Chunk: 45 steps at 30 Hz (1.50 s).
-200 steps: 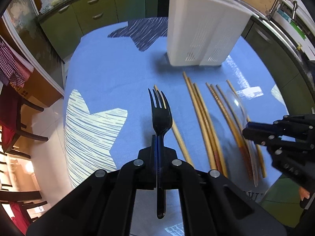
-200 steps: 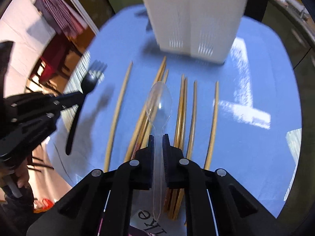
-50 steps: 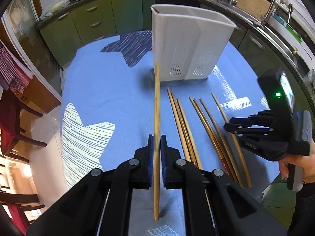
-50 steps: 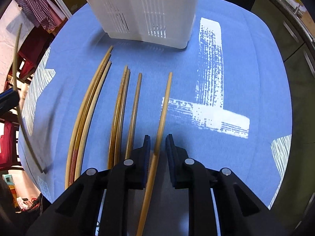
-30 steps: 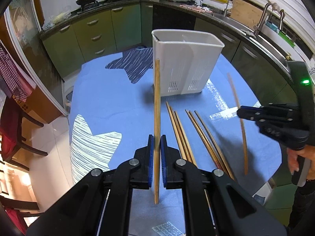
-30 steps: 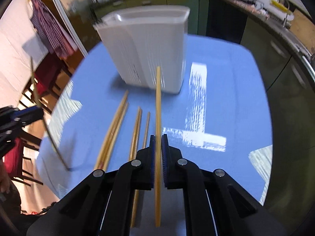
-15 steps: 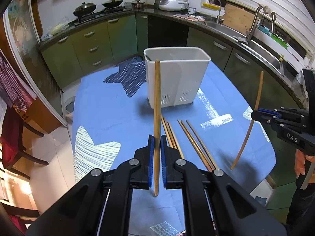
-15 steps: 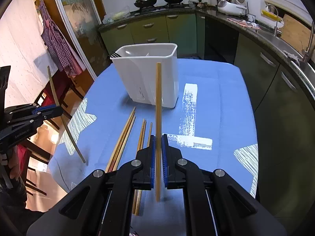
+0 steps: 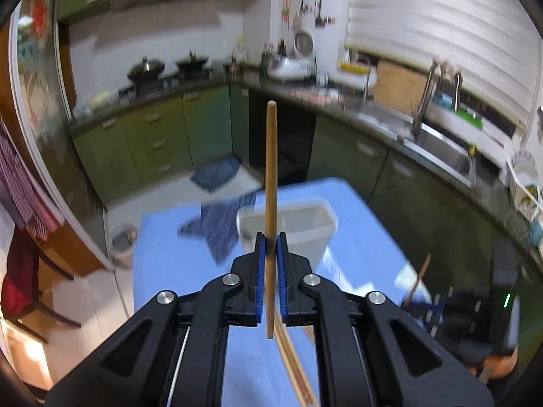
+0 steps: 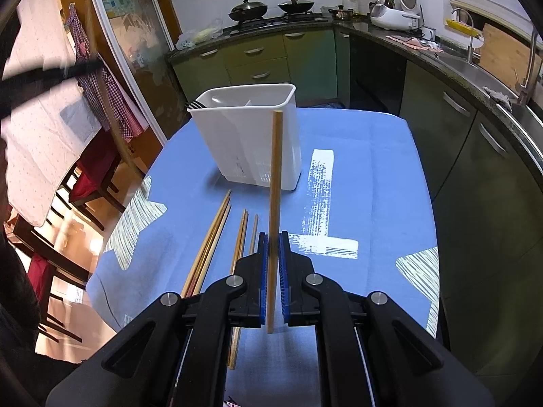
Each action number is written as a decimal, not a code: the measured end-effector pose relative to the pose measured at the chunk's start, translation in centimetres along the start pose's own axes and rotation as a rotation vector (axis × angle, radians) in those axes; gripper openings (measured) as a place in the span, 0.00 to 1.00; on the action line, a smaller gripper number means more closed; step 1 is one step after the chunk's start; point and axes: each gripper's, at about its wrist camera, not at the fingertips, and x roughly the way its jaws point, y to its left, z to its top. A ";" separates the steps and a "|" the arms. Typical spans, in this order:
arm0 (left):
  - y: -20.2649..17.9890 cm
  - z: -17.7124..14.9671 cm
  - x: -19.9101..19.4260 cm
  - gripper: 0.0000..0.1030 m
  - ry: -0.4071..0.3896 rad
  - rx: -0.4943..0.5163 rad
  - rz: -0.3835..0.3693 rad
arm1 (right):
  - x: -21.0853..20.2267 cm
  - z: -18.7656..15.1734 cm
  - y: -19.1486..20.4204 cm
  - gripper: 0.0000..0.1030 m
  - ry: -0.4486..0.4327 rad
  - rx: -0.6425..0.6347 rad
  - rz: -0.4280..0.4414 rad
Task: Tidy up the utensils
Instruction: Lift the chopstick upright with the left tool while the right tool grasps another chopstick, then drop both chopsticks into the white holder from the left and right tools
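Left tongs (image 9: 269, 249) pinch 1 upright wooden chopstick (image 9: 270, 183); right tongs (image 10: 273, 254) pinch another wooden chopstick (image 10: 275, 186), above blue-clothed desk (image 10: 373, 176), white plastic utensil holder (image 10: 251, 135) ahead.

The left gripper (image 9: 268, 247) is raised high and tipped up, its blue-padded jaws closed on a chopstick (image 9: 270, 183). The right gripper (image 10: 273, 247) points forward and slightly downward, jaws likewise clamped on another chopstick (image 10: 275, 183).

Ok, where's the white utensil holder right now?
In the right wrist view the white utensil holder stands upright on the blue tablecloth, beyond the loose chopsticks lying on the cloth.
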 end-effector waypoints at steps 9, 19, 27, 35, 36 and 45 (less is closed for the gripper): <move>0.1 6.0 3.5 0.06 -0.181 -0.051 0.064 | -0.3 -0.3 -0.2 0.07 -0.007 0.007 0.004; 0.1 4.5 10.8 0.07 -0.060 -0.042 0.077 | -0.4 0.1 -0.3 0.07 -0.005 0.007 0.003; 0.7 1.2 11.4 0.07 0.017 -0.040 0.038 | -2.6 2.4 0.3 0.07 -0.069 -0.002 -0.002; 2.1 -1.1 7.3 0.21 -0.006 -0.062 0.028 | -7.1 8.2 1.1 0.07 -0.256 0.040 0.028; 2.1 -1.3 6.8 0.21 -0.009 -0.062 0.028 | -7.7 9.0 1.2 0.07 -0.280 0.045 0.031; 3.1 -3.9 3.6 0.21 0.011 -0.045 0.030 | -6.8 18.0 2.7 0.07 -0.446 0.096 -0.043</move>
